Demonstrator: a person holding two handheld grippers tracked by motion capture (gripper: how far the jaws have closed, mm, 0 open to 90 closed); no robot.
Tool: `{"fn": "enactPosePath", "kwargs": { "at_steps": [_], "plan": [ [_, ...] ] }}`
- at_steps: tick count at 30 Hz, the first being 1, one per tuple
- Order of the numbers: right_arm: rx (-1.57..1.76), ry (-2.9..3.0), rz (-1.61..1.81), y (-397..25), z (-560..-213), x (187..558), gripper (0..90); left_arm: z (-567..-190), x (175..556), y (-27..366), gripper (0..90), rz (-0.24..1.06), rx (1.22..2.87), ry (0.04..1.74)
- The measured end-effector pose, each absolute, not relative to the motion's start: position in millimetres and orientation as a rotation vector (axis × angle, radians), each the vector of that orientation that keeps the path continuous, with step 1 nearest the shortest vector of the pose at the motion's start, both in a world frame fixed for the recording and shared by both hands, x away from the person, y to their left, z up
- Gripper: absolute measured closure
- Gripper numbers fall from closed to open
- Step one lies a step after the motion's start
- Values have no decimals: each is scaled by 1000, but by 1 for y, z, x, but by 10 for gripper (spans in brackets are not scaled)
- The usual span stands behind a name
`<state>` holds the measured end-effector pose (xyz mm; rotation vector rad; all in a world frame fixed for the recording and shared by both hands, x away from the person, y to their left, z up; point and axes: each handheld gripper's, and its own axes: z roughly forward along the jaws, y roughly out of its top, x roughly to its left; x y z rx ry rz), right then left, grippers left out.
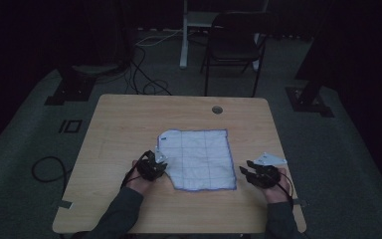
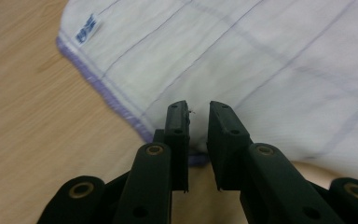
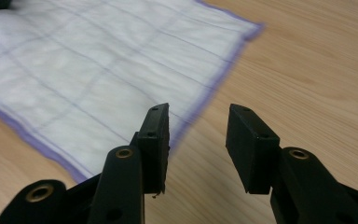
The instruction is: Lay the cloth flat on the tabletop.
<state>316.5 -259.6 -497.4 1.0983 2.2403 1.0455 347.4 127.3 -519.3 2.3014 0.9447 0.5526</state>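
- White dishcloth (image 1: 199, 159) w/ purple stitched edging and a faint grid is lying flat on the wooden table (image 1: 129, 119), sitting a bit toward the near edge, roughly centred btw the left and right edges.
- Near-left corner of the cloth isn't lying square in the high view; looks folded or tucked, can't tell which.
- Small blue label (image 2: 86, 31) is sitting by the hem at the far-left corner.
- Left gripper (image 1: 152, 165) is hovering right at the cloth's left hem, near that odd corner. In the left gripper view (image 2: 198, 112) the jaws are nearly together w/ a thin gap, the purple hem running under the tips. Can't tell if any fabric is actually pinched.
- Right gripper (image 1: 258, 174) is sitting off the near-right corner of the cloth, not touching it. Jaws spread wide in its own view (image 3: 197, 122), bare table btw them, cloth edge just beside the left jaw.
- Handling guess: thin, light, floppy fabric, zero stiffness, so it'll probably be sagging and draping once lifted. Not fragile, not slippery.
- Best grab imo: the stitched hem at the corners, since it's thicker and won't be sliding out as easily.
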Motion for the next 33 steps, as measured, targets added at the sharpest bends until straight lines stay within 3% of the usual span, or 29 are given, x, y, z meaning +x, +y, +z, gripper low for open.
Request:
{"fn": "enactPosePath", "kwargs": {
  "at_steps": [7,14,16,18,23,33],
  "plan": [
    [1012,2346,1044,-231,-510,320,596,-516,330,131,741,483,2338,841],
    [1033,2363,1049,-230,-517,328,596,-522,329,117,544,368,2330,770],
    [1044,2366,1052,-230,-519,329,596,-524,332,114,537,348,2339,790],
    [1047,2369,1053,-230,-520,330,596,-526,334,112,541,352,2354,794],
    [1069,2400,1039,-230,-526,333,595,-523,338,107,816,350,2352,822],
    [1059,2438,963,-225,-532,334,602,-480,362,79,838,435,2368,702]
  ]
}}
